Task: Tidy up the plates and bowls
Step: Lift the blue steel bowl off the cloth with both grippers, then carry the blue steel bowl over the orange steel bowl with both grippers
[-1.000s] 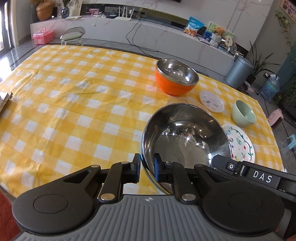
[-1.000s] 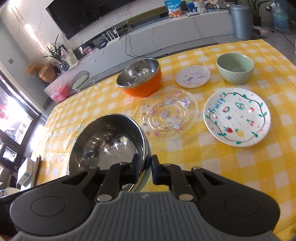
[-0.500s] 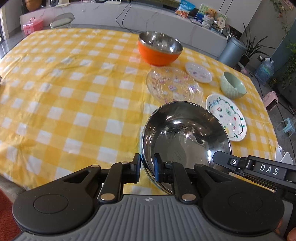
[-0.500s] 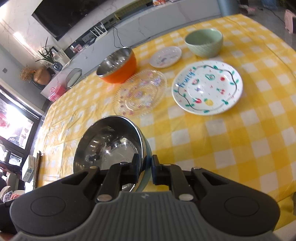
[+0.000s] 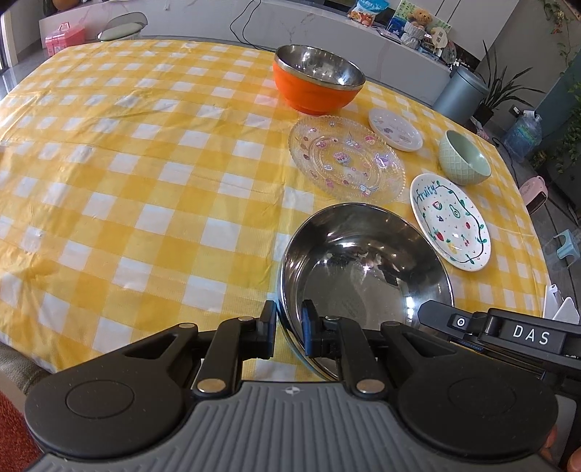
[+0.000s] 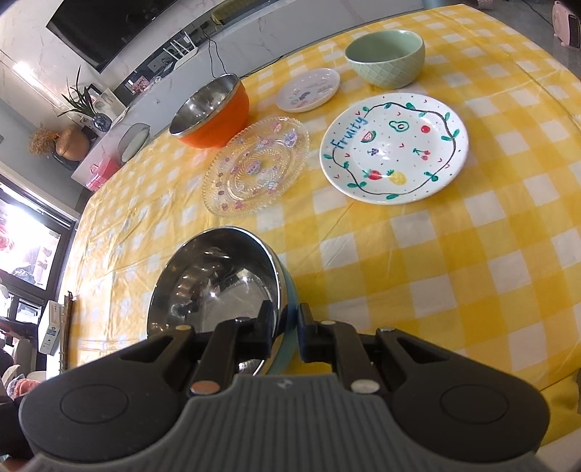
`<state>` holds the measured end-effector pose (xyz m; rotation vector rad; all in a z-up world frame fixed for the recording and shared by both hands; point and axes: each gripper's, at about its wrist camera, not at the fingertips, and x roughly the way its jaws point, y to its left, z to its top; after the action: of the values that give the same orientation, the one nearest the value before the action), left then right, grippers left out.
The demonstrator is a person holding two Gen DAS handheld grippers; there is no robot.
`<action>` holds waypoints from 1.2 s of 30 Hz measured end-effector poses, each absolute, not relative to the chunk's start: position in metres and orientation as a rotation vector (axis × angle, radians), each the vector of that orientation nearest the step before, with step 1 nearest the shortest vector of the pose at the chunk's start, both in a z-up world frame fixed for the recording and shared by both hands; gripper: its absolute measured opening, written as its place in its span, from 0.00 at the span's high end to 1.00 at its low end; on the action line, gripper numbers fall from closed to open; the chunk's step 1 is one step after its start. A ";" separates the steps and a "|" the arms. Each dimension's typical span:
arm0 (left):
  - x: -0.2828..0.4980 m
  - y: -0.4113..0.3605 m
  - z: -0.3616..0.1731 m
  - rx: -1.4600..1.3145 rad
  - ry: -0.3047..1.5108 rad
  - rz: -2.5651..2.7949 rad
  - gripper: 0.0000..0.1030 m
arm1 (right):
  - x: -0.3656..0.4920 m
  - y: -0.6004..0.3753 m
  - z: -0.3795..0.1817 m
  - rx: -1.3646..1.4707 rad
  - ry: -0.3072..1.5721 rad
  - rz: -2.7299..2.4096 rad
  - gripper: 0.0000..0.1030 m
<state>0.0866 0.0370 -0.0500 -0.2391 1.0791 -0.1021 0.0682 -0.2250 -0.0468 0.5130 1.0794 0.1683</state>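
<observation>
A steel bowl with a pale blue outside (image 5: pixel 363 268) (image 6: pixel 218 287) is held by both grippers over the near edge of the table. My left gripper (image 5: pixel 289 328) is shut on its left rim. My right gripper (image 6: pixel 285 330) is shut on its right rim. Farther on the yellow checked tablecloth (image 5: pixel 145 181) stand an orange steel-lined bowl (image 5: pixel 317 81) (image 6: pixel 212 114), a clear glass plate (image 5: pixel 345 159) (image 6: pixel 256 165), a "Fruity" plate (image 5: pixel 450 221) (image 6: pixel 394 147), a small white saucer (image 5: pixel 395 129) (image 6: pixel 308 89) and a green bowl (image 5: pixel 464 158) (image 6: pixel 386 56).
The right gripper's body (image 5: pixel 508 330) shows at the lower right of the left wrist view. A grey bin (image 5: pixel 461 94), a water bottle (image 5: pixel 523 132) and a small stool (image 5: pixel 566 243) stand on the floor beyond the table's right side. A long white counter (image 5: pixel 254 25) runs behind the table.
Both grippers have drawn back toward the near edge with the steel bowl held between them. The other dishes now lie farther ahead and the glass plate has come into the left wrist view.
</observation>
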 end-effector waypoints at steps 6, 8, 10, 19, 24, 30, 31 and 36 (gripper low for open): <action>0.087 0.038 -0.048 -0.236 1.070 -0.104 0.74 | 0.067 -0.222 -0.043 0.473 1.073 0.157 0.72; 0.086 0.039 -0.044 -0.228 1.047 -0.091 0.67 | 0.066 -0.221 -0.040 0.451 1.058 0.159 0.67; 0.086 0.041 -0.039 -0.236 1.032 -0.094 0.61 | 0.065 -0.222 -0.036 0.442 1.046 0.163 0.64; 0.100 0.048 0.001 -0.205 0.955 -0.139 0.57 | 0.065 -0.225 -0.005 0.424 0.966 0.163 0.57; 0.130 0.053 0.017 -0.204 0.964 -0.180 0.57 | 0.083 -0.221 0.014 0.399 0.944 0.153 0.54; 0.178 0.056 0.027 -0.179 1.009 -0.233 0.57 | 0.128 -0.211 0.028 0.359 0.984 0.182 0.54; 0.186 0.058 0.028 -0.179 1.014 -0.239 0.57 | 0.138 -0.209 0.030 0.348 0.986 0.185 0.54; 0.236 0.064 0.031 -0.205 1.024 -0.244 0.57 | 0.194 -0.199 0.037 0.338 1.014 0.201 0.55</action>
<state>0.2361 0.0639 0.0305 -0.2052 1.0244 -0.2435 0.1938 -0.1989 0.0374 0.3380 1.0139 0.2007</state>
